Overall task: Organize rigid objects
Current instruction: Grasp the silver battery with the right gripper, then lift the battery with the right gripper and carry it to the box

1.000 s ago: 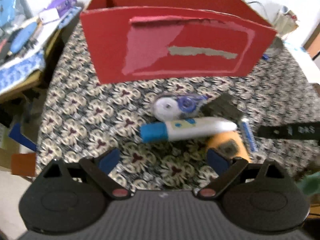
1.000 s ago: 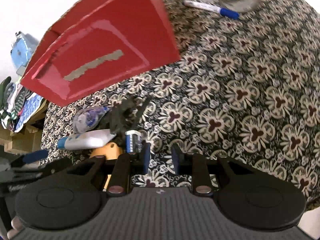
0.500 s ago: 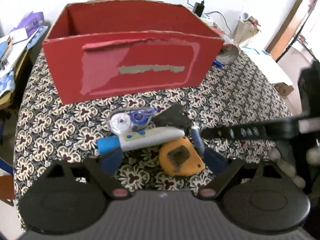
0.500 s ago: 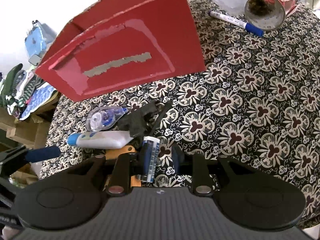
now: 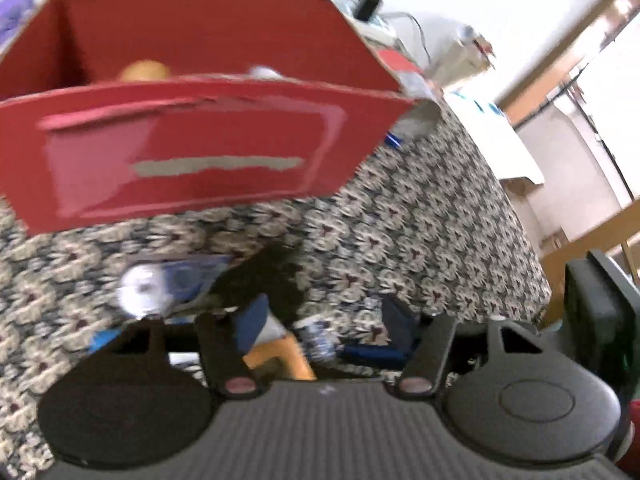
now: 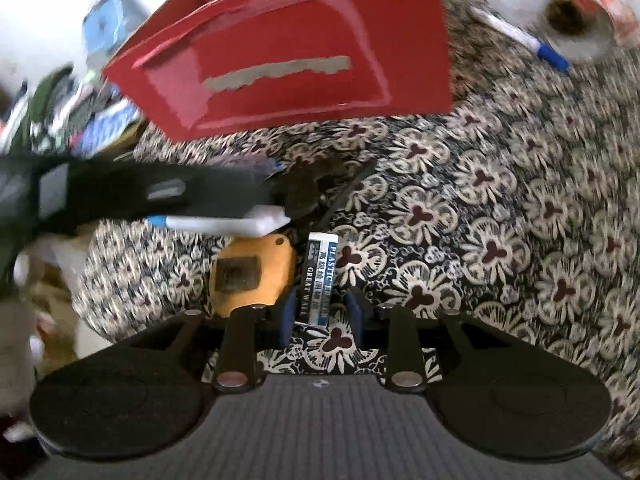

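A red cardboard box [image 5: 180, 160] stands on the patterned tablecloth [image 5: 420, 220], with a small pile in front of it. The pile holds a correction tape [image 5: 160, 284], a black object [image 6: 308, 188], a white tube with a blue cap [image 6: 224, 222], an orange tape measure [image 6: 248, 268] and a blue-sleeved eraser [image 6: 320, 276]. My left gripper [image 5: 326, 322] hovers over the pile with its jaws closing. The tape measure [image 5: 280, 356] and eraser [image 5: 320, 340] lie between them, unpressed. My right gripper [image 6: 322, 312] straddles the eraser. Its jaws are opening, with a gap on the right.
A blue-capped marker [image 6: 520, 38] and a tipped can [image 6: 572, 20] lie behind the box [image 6: 300, 60] on the right. An orange round thing [image 5: 144, 70] shows inside the box. A cluttered side table [image 6: 80, 100] stands to the left. The table edge [image 5: 532, 280] drops away on the right.
The left gripper has swung right over the pile and its jaws have narrowed. The right gripper has rolled and shifted, so the eraser now sits between its slightly wider pads.
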A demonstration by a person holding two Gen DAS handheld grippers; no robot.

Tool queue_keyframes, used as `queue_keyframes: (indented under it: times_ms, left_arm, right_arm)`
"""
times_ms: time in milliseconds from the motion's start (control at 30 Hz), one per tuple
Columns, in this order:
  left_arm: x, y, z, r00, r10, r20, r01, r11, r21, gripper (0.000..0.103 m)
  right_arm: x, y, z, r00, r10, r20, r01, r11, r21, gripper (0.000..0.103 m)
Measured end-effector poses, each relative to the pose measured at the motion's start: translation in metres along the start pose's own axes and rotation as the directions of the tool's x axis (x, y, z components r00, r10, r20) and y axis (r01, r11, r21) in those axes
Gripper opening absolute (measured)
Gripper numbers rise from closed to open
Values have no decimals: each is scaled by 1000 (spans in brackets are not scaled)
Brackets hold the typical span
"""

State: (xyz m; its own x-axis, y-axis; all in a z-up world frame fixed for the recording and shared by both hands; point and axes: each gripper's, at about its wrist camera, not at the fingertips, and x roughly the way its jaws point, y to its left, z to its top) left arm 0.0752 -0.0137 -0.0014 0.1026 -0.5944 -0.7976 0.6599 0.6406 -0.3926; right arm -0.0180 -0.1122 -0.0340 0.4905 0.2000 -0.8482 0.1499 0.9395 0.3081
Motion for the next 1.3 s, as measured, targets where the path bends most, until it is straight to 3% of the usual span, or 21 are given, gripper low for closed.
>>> queue_keyframes:
  times_ms: [167,333,533,933,1100,1300]
  left_arm:
    - [22,-6,2,997,-12,-76,13,1000,15,55]
    - [28,-3,5,994,-51,-98,51,999,-3,55]
    - [58,-17,4,978,-100,-184,100,995,-11,55]
    - [75,-13,14,971,-138,-197,124,989,-81,49]
    - [71,-7,15,973,-141,-185,124,987,-102,60]
    - [79,-13,18,969,-131,-211,116,990,-82,61]
  right_arm:
    - [-3,-14,-5,1000,1,20,-2,998,58,2]
    - [-12,-28,-12,997,-56,59,51,996,77,2]
    - [-22,-33,-16,992,-70,106,66,997,39,1]
    - [-23,-45,-21,991,-88,101,82,995,65,0]
    - [-25,-45,-20,993,-39,109,32,997,71,0]
    - [-19,-34,-16,995,-54,78,54,999,-3,5]
